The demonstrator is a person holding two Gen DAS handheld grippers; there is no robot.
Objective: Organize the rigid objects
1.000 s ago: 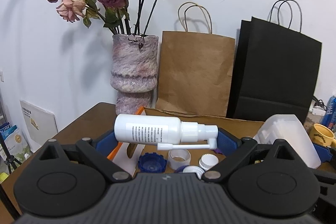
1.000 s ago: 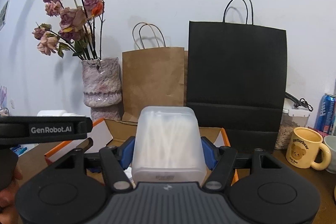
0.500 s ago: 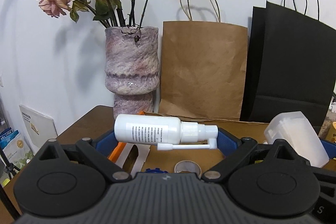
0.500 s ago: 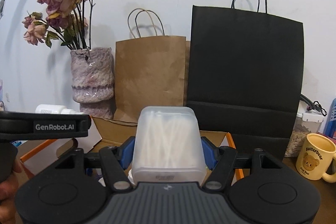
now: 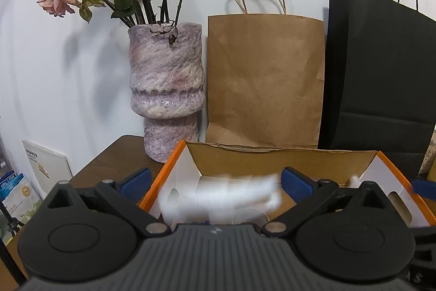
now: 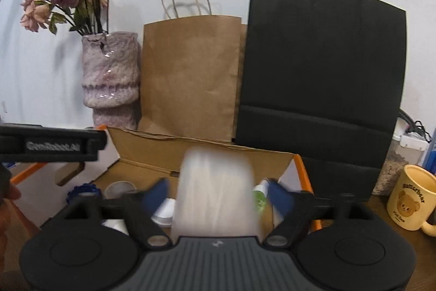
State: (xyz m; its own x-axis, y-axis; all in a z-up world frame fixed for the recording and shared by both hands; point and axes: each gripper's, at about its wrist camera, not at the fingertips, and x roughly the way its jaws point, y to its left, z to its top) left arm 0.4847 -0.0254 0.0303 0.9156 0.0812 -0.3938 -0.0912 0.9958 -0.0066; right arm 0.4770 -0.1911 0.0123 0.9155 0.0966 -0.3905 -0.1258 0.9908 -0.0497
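In the left wrist view, the left tongs (image 5: 215,179) are opening, and the white spray bottle (image 5: 218,195) is a blur between the blue pads, not pressed by them. It seems to be dropping into the open cardboard box (image 5: 272,157), which stands near the back edge of the table (image 5: 120,154), just beside the vase (image 5: 166,89).

In the right wrist view, the right tongs (image 6: 218,194) are opening too. The translucent box of cotton swabs (image 6: 216,190) is blurred between the separated pads and hangs over the same cardboard box, where a blue cap (image 6: 81,191) and other small items already lie.

The risk, I think, is that both things fall freely together. The swab box may land on the small items, tip on its side, and open. The bottle may bounce against the box wall.
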